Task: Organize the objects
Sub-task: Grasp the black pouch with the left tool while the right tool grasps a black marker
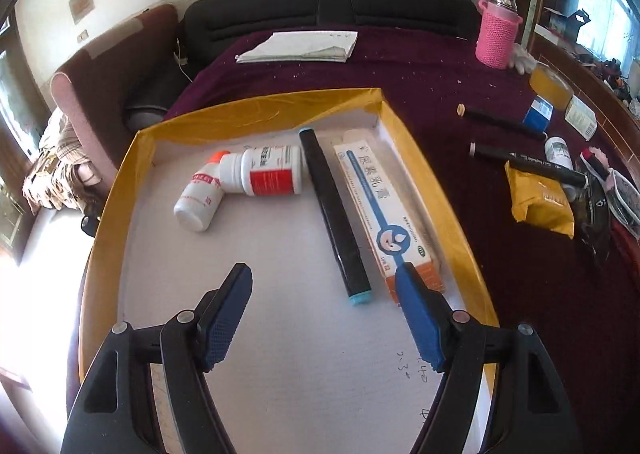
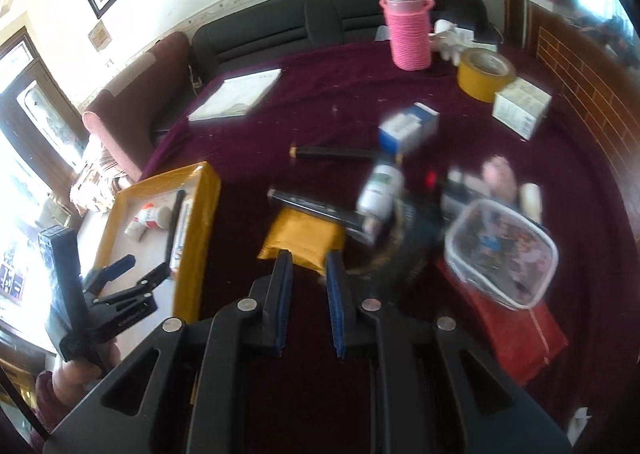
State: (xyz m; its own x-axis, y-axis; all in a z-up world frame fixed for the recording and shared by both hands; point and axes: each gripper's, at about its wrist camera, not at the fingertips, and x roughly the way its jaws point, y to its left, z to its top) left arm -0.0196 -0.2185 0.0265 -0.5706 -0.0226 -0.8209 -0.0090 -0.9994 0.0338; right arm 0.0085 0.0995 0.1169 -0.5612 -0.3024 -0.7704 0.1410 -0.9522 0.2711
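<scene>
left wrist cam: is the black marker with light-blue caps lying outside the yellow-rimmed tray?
No: the black marker with light-blue caps lies inside the yellow-rimmed tray, between the white pill bottles and the long white ointment box.

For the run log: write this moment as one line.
left hand-held gripper: open, empty, over yellow-rimmed tray | tray: two pill bottles, black marker, ointment box | right hand-held gripper: empty, near yellow packet

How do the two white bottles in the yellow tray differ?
The bottle with the orange cap is slimmer than the bottle with the white cap. The first has a narrow red band, the second a broad red label. Both are white, lie on their sides and touch inside the yellow tray.
</scene>
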